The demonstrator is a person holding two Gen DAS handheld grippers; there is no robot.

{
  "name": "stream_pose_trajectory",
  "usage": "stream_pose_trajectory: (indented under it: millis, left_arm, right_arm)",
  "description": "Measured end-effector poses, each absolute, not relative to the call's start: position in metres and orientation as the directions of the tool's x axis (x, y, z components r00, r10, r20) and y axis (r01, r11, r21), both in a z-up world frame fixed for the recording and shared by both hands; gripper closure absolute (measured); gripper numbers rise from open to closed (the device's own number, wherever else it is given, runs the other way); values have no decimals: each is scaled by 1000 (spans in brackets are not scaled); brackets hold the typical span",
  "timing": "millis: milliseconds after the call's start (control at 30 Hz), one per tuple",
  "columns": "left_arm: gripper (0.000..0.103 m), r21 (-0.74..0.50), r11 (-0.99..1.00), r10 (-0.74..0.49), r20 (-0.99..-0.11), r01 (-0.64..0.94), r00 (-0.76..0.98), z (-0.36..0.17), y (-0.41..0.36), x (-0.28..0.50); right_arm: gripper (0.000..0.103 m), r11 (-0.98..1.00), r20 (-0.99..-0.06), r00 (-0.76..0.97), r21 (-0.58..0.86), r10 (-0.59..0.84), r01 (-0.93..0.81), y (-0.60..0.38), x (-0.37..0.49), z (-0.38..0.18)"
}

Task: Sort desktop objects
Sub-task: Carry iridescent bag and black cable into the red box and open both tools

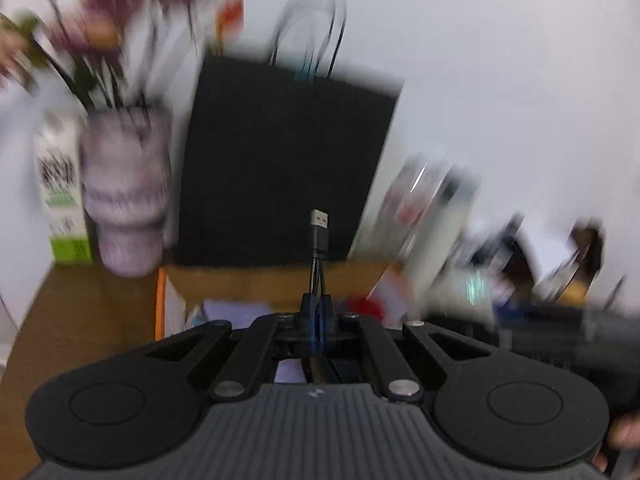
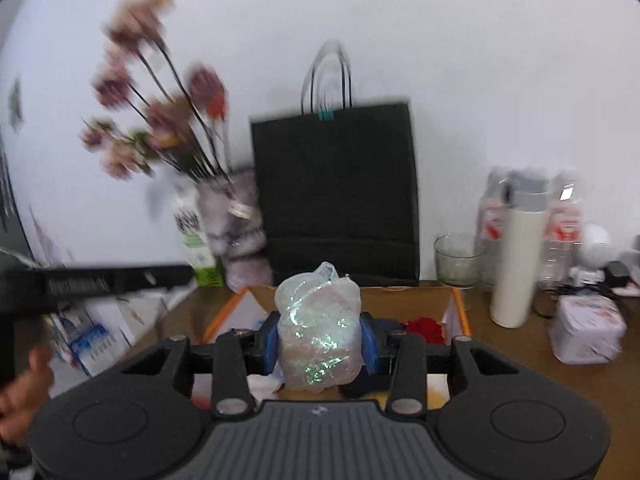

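Note:
In the left wrist view my left gripper [image 1: 316, 312] is shut on a black USB cable [image 1: 319, 236], whose metal plug sticks up past the fingertips. It hangs above an open cardboard box [image 1: 256, 280] with an orange edge. In the right wrist view my right gripper [image 2: 320, 340] is shut on a clear plastic bag of glittery stuff [image 2: 318, 332], pinched between the blue pads. That bag hangs over the same cardboard box [image 2: 404, 296], which holds a red item [image 2: 426, 328] and several other things.
A black paper bag [image 2: 336, 196] stands against the white wall behind the box. A vase of pink flowers [image 2: 236, 216] and a carton [image 2: 196, 244] stand to its left. To the right are a glass [image 2: 456, 260], a white bottle [image 2: 516, 264], water bottles and a tin [image 2: 586, 328].

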State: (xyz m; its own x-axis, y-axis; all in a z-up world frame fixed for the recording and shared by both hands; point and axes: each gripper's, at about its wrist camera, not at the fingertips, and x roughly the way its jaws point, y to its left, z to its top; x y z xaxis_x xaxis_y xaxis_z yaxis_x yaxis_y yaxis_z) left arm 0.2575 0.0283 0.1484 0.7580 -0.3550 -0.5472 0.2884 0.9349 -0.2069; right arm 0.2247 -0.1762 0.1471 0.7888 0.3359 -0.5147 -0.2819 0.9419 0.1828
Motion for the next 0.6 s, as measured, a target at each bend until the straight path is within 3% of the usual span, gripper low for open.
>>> stream_pose_trajectory:
  millis: [167, 267, 300, 367, 500, 567, 600]
  left_arm:
    - [100, -235, 945, -328, -673, 229, 663, 80, 33, 343]
    - [93, -205, 961, -277, -726, 186, 629, 50, 34, 367]
    - [87, -188, 963, -269, -729, 194, 630, 46, 35, 366]
    - [53, -188, 960, -279, -706, 208, 651, 51, 40, 355]
    - [40, -151, 966, -257, -632, 208, 731, 78, 48, 314]
    - [13, -165, 969, -245, -610, 182, 753, 88, 50, 296]
    - [13, -150, 976, -219, -611, 160, 760, 90, 50, 283]
  right_arm:
    - [64, 940, -665, 664, 249, 342, -234, -153, 336, 99]
    - [54, 950, -737, 601, 243, 311, -194, -138, 380, 62]
    - [49, 952, -759, 574, 248, 307, -181, -134, 391, 52]
    - [48, 942, -774, 537, 288, 334, -171, -135, 398, 42]
    - [40, 934, -736, 577, 309, 354, -178, -149, 375, 54]
    - [38, 952, -727, 615, 247, 306, -181, -151, 357, 69]
    - [35, 960, -722, 633, 212, 279, -180, -153, 346, 77]
